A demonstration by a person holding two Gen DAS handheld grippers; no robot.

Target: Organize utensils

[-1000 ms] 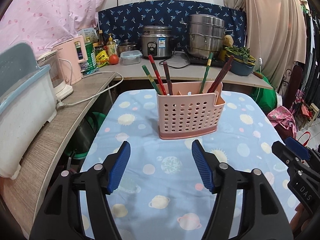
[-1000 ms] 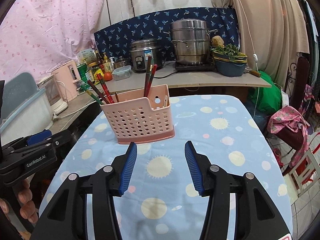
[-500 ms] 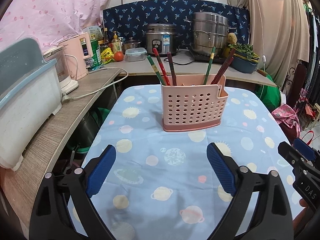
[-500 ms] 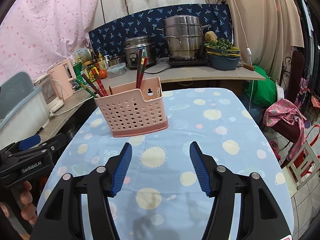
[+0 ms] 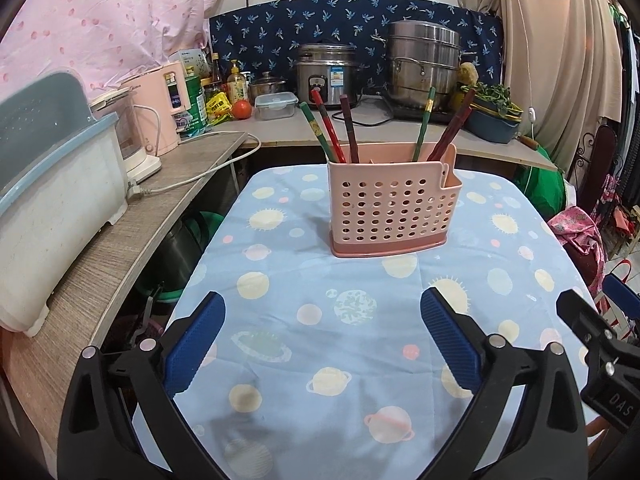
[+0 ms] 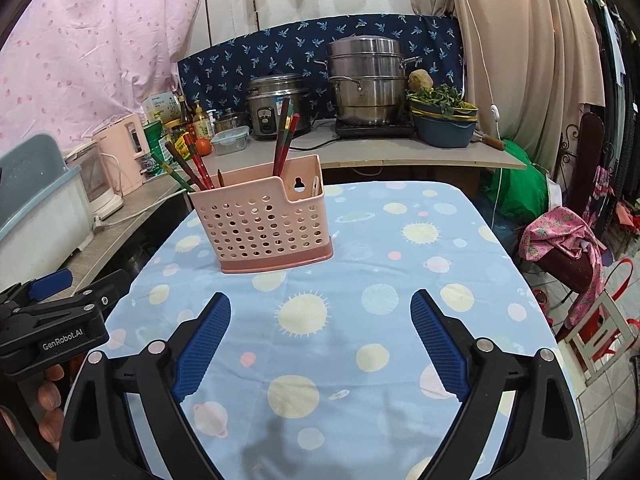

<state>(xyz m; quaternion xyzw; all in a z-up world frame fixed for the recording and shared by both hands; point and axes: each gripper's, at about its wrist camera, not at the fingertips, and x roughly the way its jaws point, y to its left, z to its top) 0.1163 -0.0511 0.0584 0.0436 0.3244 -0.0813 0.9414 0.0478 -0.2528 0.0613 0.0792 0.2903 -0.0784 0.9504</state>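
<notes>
Both our left gripper [image 5: 322, 344] and right gripper [image 6: 321, 346] spread wide, empty; chopsticks [image 5: 332, 134] look sorted in caddy [image 5: 390, 212], so we hold back, clear.

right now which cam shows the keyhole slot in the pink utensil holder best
The right wrist view. It looks into the pink utensil holder past its low corner, so the keyhole slot on the inner back wall is plain. The left wrist view faces the perforated front wall, which hides the slot.

Pink sheet [image 5: 100, 20] and beige curtain [image 6: 520, 40] drape walls behind a cluttered counter [image 5: 280, 128].
</notes>
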